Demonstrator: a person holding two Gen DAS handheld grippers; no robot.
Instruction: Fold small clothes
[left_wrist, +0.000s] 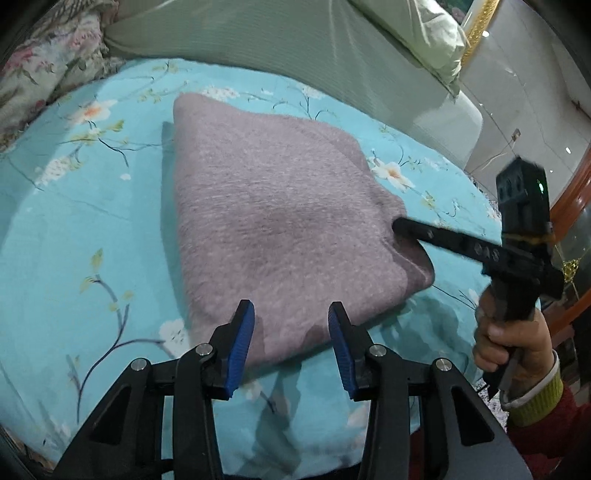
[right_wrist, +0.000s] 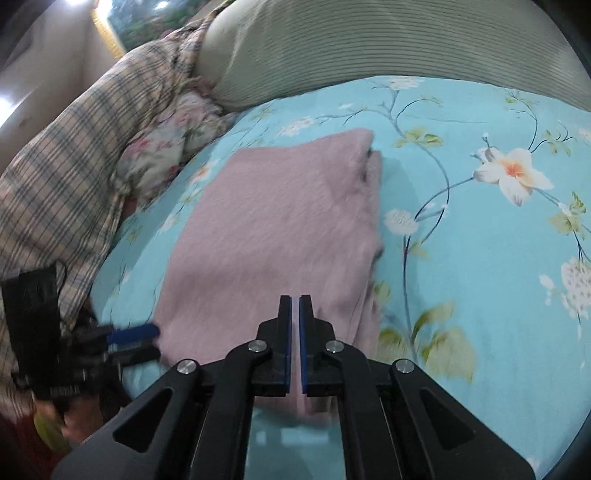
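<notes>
Left wrist view gives us the pink knit garment (left_wrist: 269, 225) lying already folded into a thick pad in the middle of the turquoise floral bedsheet (left_wrist: 74, 229), its long axis running from our near edge away toward the striped green pillow (left_wrist: 258, 37). The near short edge of the pad sits just ahead of and between the blue pads (left_wrist: 243, 343) of our left gripper (left_wrist: 291, 343), which stand partly spread with nothing pressed between them; the cloth edge lies in the gap but we see no pinch.

The right gripper (left_wrist: 400, 223) comes in from the side, its fingers pressed together, with the tip at the right near corner of the pad. In the right wrist view the same right gripper (right_wrist: 295, 299) shows its pads all but touching over the near right part of the garment (right_wrist: 273, 229). Whether a thin layer of knit is caught in that slit we cannot tell; it looks more like a closed tip resting on or just above the cloth.

So we judge that the coming move turns on this: both tools sit at the near short end, the left on the near edge and the right on the right corner, with the stacked layer edges (right_wrist: 373, 206) running along the right side. A further fold would carry the near end away along the long axis. The plaid cloth (right_wrist: 74, 155) and the flowered pillow (right_wrist: 166, 147) lie off to the left, well clear.
</notes>
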